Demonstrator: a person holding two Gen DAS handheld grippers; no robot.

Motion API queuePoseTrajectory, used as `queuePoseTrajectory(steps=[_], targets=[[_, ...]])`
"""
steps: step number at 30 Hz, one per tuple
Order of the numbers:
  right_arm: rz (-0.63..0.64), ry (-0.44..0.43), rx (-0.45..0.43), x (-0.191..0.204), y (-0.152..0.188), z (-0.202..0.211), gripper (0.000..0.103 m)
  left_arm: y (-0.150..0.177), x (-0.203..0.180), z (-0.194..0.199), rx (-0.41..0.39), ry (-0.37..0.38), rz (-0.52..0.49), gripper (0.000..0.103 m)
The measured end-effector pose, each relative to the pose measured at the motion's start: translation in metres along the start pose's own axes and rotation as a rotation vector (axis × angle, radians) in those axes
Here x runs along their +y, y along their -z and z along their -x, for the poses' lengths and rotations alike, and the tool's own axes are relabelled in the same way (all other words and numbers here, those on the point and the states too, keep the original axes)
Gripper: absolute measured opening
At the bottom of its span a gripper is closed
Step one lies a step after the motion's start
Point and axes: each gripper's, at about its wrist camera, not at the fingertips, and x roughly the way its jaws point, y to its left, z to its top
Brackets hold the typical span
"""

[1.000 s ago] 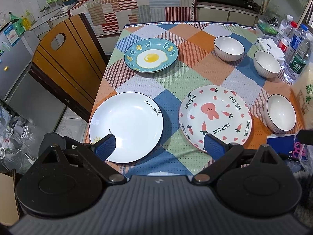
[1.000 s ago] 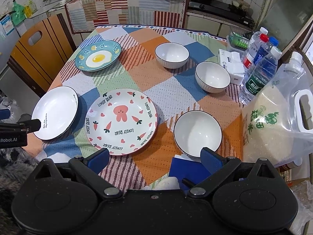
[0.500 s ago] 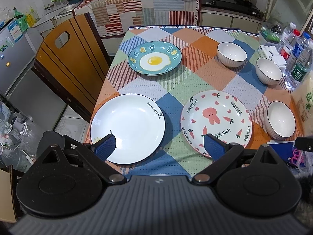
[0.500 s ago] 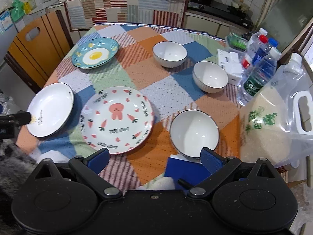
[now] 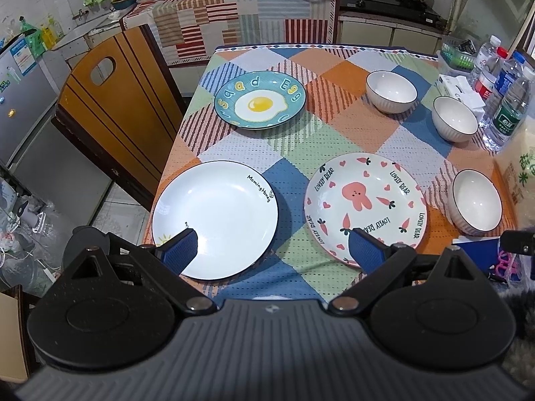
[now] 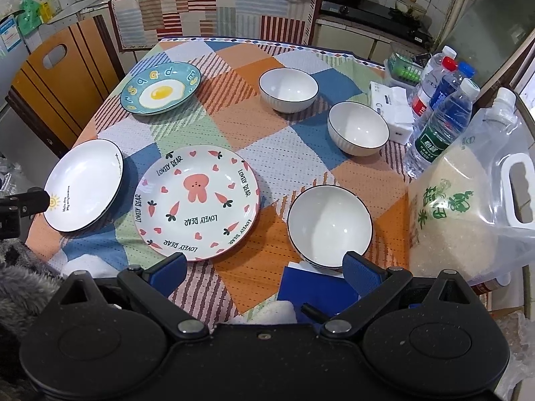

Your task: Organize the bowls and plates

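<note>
On the patchwork tablecloth lie three plates: a plain white plate [image 5: 215,219] at the near left, a pink rabbit plate [image 5: 365,208] beside it, and a blue fried-egg plate [image 5: 260,99] farther back. Three white bowls stand at the right: near [image 6: 329,226], middle [image 6: 358,128] and far [image 6: 288,89]. My left gripper [image 5: 272,254] is open and empty, above the near table edge between the white and rabbit plates. My right gripper [image 6: 264,272] is open and empty, above the near edge between the rabbit plate [image 6: 196,202] and the near bowl.
Water bottles [image 6: 441,113], a tissue pack [image 6: 393,105] and a large bag of rice [image 6: 468,210] crowd the right edge. A blue booklet [image 6: 314,287] lies at the near edge. A wooden chair [image 5: 110,100] stands left of the table.
Both grippers have drawn back and risen slightly, so the table looks a little farther away. Both stay open. No plate or bowl has moved.
</note>
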Motion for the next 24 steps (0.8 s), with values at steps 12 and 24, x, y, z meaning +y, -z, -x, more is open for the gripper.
queuePoseTrajectory(steps=[12,24], targets=[[0.015,-0.019,-0.029,-0.001,-0.002,0.003,0.101,-0.007,0.002,-0.001,0.011,0.035,0.046,0.098],[0.227,-0.213,-0.390,-0.001,-0.019,-0.017,0.101,-0.037,-0.024,-0.047,-0.042,0.118,-0.099,0.098]])
